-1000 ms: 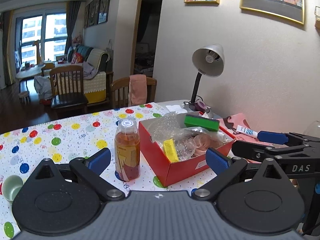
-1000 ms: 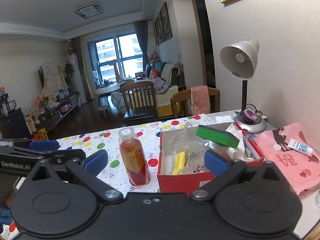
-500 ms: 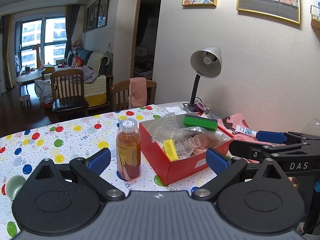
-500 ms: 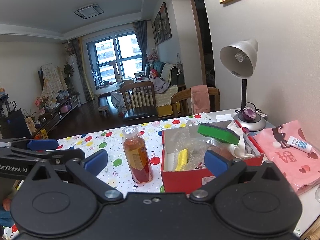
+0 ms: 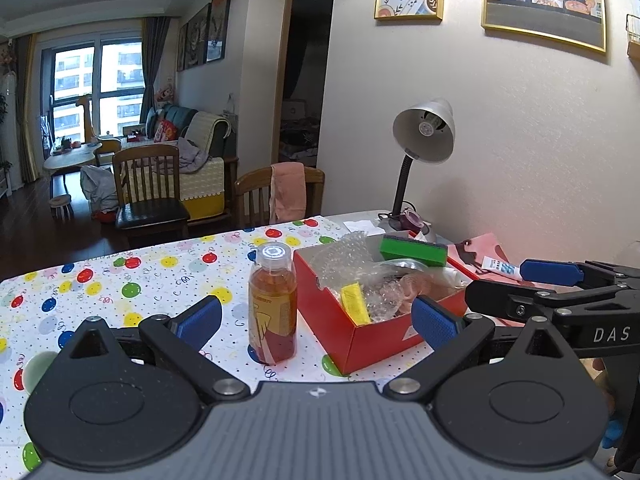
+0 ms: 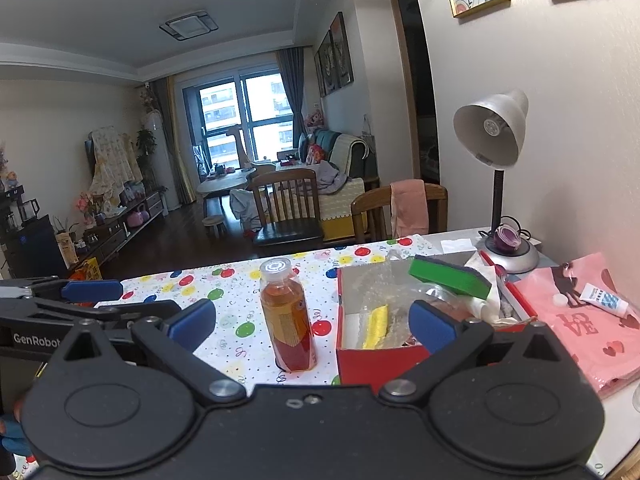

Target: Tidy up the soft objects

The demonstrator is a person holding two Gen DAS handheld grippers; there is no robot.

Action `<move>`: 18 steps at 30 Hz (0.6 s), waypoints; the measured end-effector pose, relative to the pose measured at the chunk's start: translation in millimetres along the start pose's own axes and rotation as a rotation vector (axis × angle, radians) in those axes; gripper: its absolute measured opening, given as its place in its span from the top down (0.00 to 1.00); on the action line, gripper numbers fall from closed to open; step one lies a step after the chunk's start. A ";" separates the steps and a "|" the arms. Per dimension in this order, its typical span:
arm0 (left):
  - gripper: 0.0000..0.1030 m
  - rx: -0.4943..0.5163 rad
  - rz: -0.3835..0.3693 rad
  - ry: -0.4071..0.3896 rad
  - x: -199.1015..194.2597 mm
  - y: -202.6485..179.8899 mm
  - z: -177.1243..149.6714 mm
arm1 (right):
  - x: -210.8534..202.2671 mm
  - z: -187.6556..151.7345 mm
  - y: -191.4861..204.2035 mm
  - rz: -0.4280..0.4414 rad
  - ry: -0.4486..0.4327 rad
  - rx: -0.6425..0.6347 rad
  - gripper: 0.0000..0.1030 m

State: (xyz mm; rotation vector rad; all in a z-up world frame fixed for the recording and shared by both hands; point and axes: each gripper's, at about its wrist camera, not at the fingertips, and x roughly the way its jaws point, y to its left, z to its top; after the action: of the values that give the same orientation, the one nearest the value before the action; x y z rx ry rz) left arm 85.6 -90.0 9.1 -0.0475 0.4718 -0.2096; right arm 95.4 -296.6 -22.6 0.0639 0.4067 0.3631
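A red box (image 5: 360,328) (image 6: 380,356) stands on the dotted tablecloth, stuffed with bubble wrap (image 5: 344,256), a yellow sponge (image 5: 354,304) (image 6: 376,326) and a green sponge (image 5: 414,249) (image 6: 450,278) lying across its top. An orange drink bottle (image 5: 273,300) (image 6: 287,316) stands upright just left of the box. My left gripper (image 5: 316,320) is open, well back from the bottle and box, holding nothing. My right gripper (image 6: 312,322) is likewise open and empty, level with the bottle.
A grey desk lamp (image 5: 420,148) (image 6: 494,152) stands behind the box by the wall. A pink bag (image 6: 580,320) with a small tube (image 6: 604,300) lies right of the box. Wooden chairs (image 5: 152,188) stand beyond the table's far edge. A pale cup (image 5: 38,370) sits at the left.
Both grippers have drawn slightly back and up, so the bottle and box appear a little farther away. Nothing on the table has moved.
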 end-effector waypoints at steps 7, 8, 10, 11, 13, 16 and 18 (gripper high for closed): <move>0.01 -0.009 0.010 -0.019 -6.2 5.5 0.3 | 2.1 -0.1 5.2 -0.020 -0.010 -0.013 0.00; 0.01 -0.010 0.013 -0.020 -6.7 6.2 0.2 | 2.4 -0.4 5.5 -0.023 -0.011 -0.009 0.00; 0.01 -0.012 0.014 -0.020 -7.5 7.2 0.1 | 1.5 -1.8 7.7 -0.029 -0.014 0.000 0.00; 0.01 -0.013 0.016 -0.020 -8.1 7.9 -0.2 | 0.9 -2.7 8.9 -0.032 -0.017 0.002 0.00; 0.01 -0.013 0.017 -0.022 -9.2 8.1 -0.4 | 1.2 -3.2 10.0 -0.039 -0.023 0.002 0.00; 0.01 -0.006 0.020 -0.030 -12.4 7.1 -1.2 | 1.5 -2.8 10.5 -0.038 -0.020 -0.005 0.00; 0.01 -0.004 0.020 -0.035 -14.1 7.6 -1.1 | 1.6 -2.2 10.8 -0.039 -0.021 -0.007 0.00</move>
State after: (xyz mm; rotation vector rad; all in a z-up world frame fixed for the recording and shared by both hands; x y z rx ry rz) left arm 74.3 -79.7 13.6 -0.0504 0.4375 -0.1876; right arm 92.3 -286.0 -23.8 0.0531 0.3855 0.3253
